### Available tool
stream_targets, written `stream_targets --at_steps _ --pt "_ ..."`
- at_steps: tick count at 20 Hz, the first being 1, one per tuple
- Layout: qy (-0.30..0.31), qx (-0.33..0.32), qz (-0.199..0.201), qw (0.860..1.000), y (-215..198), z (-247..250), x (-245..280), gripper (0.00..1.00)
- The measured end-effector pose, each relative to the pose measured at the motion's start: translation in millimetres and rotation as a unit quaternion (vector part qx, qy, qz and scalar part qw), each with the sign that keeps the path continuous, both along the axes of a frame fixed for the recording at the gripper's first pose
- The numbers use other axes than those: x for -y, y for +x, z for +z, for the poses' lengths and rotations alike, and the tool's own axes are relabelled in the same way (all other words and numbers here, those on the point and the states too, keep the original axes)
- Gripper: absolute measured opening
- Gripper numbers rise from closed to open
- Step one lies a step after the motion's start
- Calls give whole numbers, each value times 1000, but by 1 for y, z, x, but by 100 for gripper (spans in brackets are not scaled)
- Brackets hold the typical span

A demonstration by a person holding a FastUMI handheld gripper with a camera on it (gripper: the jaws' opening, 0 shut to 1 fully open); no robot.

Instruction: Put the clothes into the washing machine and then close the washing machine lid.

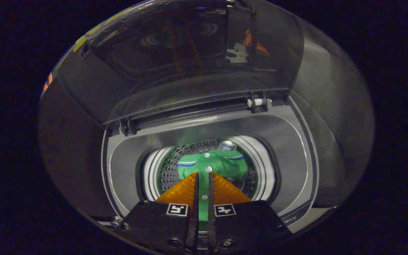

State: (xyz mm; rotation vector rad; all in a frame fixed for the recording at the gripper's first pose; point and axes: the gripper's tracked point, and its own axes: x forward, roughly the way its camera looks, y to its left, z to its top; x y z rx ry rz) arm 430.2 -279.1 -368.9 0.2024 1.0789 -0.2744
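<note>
Laundry corner, open top-load washing machine (296,141)

Shirt (213,164) lies in the drum (168,173), apparently below the raised lid (190,63).

The gripper (203,175) fingers, nearly together, hide the middle of the green shirt (221,164) inside the washing machine (296,141) drum; whether they pinch it is unclear

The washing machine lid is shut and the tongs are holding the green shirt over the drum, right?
Not quite. The gripper view shows the clear grey plastic washing machine lid standing open, tilted up behind the opening. The rest is right: the tongs are pinched on the green button-up shirt, which hangs over the perforated metal drum.
</note>
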Motion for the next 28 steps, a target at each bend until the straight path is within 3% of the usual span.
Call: stream_targets --at_steps 2,5,10,14,18,21,23,28 --pt "-18 20 11 1000 0 15 1 17" --pt "-26 55 22 998 0 51 -4 43" --pt "-38 114 25 992 11 123 -5 64" --pt "-78 171 59 980 34 191 -12 65" --pt "-119 254 85 956 63 257 -27 67" --pt "-125 302 100 940 92 299 -40 88" --pt "-130 311 95 937 110 319 -38 100" --pt "-170 348 102 916 161 343 -27 100"
